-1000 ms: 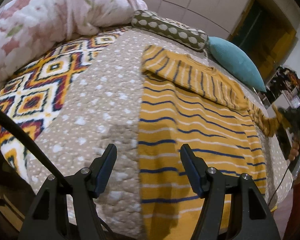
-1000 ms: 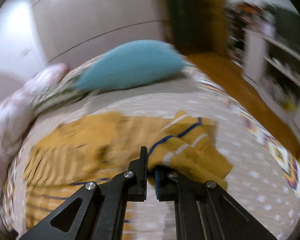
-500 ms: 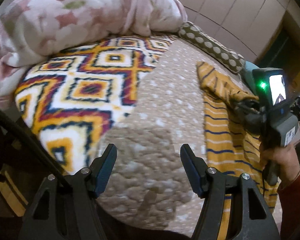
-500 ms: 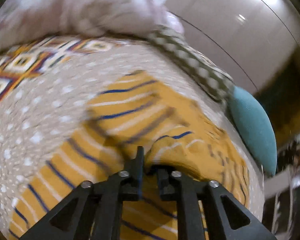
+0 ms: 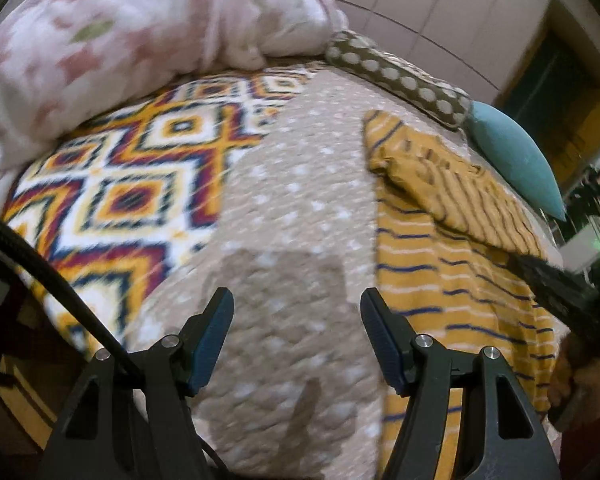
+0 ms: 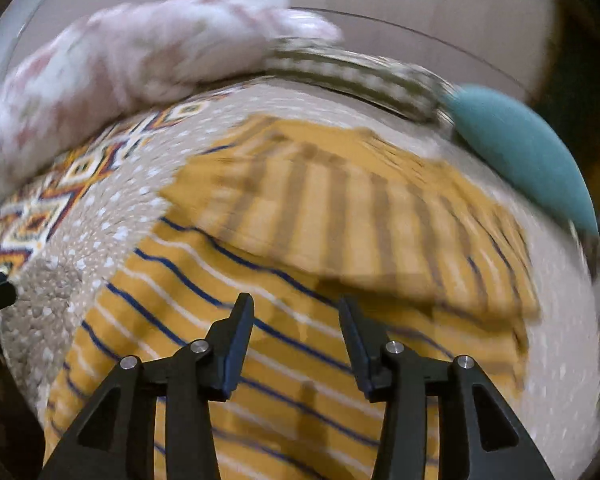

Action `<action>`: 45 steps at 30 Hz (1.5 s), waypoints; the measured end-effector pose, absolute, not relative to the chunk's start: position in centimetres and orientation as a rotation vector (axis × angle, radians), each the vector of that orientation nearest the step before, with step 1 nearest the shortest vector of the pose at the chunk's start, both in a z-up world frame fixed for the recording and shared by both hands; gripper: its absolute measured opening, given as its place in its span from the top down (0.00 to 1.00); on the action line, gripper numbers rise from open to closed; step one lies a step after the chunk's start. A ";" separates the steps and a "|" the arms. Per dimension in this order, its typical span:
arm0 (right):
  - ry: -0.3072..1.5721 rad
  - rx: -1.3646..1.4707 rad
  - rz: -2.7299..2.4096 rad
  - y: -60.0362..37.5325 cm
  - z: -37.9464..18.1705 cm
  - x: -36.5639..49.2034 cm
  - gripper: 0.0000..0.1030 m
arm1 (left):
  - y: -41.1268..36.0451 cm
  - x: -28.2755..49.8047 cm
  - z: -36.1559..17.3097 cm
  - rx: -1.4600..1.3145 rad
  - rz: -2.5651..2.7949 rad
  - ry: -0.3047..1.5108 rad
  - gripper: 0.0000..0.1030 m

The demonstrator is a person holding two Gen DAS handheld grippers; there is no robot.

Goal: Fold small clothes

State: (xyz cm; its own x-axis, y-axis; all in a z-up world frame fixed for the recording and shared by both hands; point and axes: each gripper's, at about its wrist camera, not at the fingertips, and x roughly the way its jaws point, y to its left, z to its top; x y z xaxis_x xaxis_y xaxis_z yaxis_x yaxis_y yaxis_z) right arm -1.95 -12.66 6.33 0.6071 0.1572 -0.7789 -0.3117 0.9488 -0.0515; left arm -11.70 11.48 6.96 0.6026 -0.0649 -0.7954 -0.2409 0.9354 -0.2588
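A mustard-yellow top with blue and white stripes [image 5: 452, 280] [image 6: 236, 280] lies flat on the beige dotted bedspread [image 5: 300, 208]. Both its sleeves are folded across its upper part [image 6: 360, 224]. My left gripper [image 5: 296, 324] hovers open over bare bedspread, just left of the top's edge. My right gripper [image 6: 296, 332] hangs over the middle of the top, its jaws opening with nothing between them. From the left wrist view, the right gripper's dark body [image 5: 560, 296] and the hand holding it show at the right edge.
A pink floral duvet [image 5: 120, 40] is heaped at the head of the bed. A dotted bolster [image 5: 396, 76] and a teal cushion [image 5: 516, 160] lie beyond the top. A diamond-patterned blanket [image 5: 120, 200] covers the bed's left side.
My right gripper carried the sleeve across the top, opened and let it go; the sleeve now lies folded over the chest. My left gripper shifted a little, still open.
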 end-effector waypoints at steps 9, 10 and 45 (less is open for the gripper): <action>0.827 0.181 -0.002 -28.1 6.0 -9.6 0.52 | 4.8 -7.6 5.0 -0.262 0.012 1.019 0.37; 0.820 0.240 -0.022 -29.8 5.5 -10.8 0.52 | 4.2 -7.4 4.7 -0.247 0.013 1.031 0.37; 0.902 0.609 0.242 -31.7 -0.1 -15.4 0.51 | 7.0 -9.3 3.1 -0.418 -0.102 0.997 0.33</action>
State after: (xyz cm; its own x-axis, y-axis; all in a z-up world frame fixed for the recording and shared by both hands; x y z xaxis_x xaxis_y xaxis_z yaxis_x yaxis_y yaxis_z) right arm -15.43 -31.74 -0.10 0.6070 0.4423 -0.6602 0.0523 0.8067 0.5886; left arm -9.26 7.00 3.13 0.5451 -0.2714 -0.7932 -0.1059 0.9163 -0.3863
